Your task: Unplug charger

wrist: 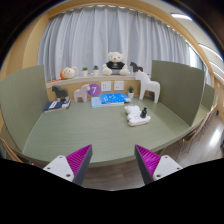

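Pale pleated curtains (pixel 110 35) hang across the back of the room, daylight behind them. Below them, a broad olive-green table (pixel 90 135), matte and flat, boxed by upright panels of the same green at both sides. A low wooden shelf (pixel 95 78) runs along the far edge.

On the shelf: a plush white bear (pixel 115 62) in dark clothing, soft and rounded. A small white horse figure (pixel 147 83) stands just right of it, hard-edged and glossy. A blue-and-white card (pixel 111 99) lies at the shelf's foot.

Your target, the charger (pixel 137 115), sits well ahead of the fingers and right of centre: a small white blocky cluster with a dark part on top. You cannot tell from here which piece is plug and which is socket.

Your gripper (pixel 114 160) hangs low over the near edge, jaws spread wide, holding nothing; the magenta pads (pixel 79 158) face each other with bare table between.

Approach advice: carry forward and to the right, line the fingers up square to the white block, close on the plug body rather than any cord, then pull straight along its pins. Smooth plastic will likely slip if pinched at a corner.
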{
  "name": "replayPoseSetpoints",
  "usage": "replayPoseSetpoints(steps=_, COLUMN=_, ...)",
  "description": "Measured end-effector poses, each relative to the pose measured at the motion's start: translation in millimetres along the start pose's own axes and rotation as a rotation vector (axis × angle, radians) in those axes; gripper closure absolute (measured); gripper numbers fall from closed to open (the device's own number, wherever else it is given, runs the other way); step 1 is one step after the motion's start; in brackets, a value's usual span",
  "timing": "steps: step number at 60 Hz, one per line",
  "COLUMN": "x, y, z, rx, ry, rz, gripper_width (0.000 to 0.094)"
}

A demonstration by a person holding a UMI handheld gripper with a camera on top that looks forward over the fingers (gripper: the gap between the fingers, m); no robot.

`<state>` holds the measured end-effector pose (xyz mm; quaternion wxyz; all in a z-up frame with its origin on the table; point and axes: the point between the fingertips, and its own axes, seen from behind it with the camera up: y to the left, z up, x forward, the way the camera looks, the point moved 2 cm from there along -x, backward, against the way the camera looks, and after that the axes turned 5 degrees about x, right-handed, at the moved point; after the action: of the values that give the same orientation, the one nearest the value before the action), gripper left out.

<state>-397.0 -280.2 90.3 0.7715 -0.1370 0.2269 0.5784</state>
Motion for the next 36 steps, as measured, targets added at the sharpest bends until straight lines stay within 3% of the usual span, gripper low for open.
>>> replayPoseSetpoints(steps=5, x=0.5, y=-20.4, z=-8.8, rx=0.002, ry=0.037, rz=-0.035, gripper_width=0.0076)
replayPoseSetpoints(steps=19, x=107.6, y=-127.9, z=6.5, rx=-0.022, ry=0.053, rz=-0.083, gripper_width=0.0084)
replayPoseSetpoints(steps=30, x=195.3, y=-167.9, z=46.5, rx=-0.061, ry=0.041, rz=-0.016, gripper_width=0.0125)
replayPoseSetpoints(steps=36, x=238.9, y=-172.1, z=68.1, rx=-0.066, ry=0.04, rz=0.048, gripper_width=0.0242)
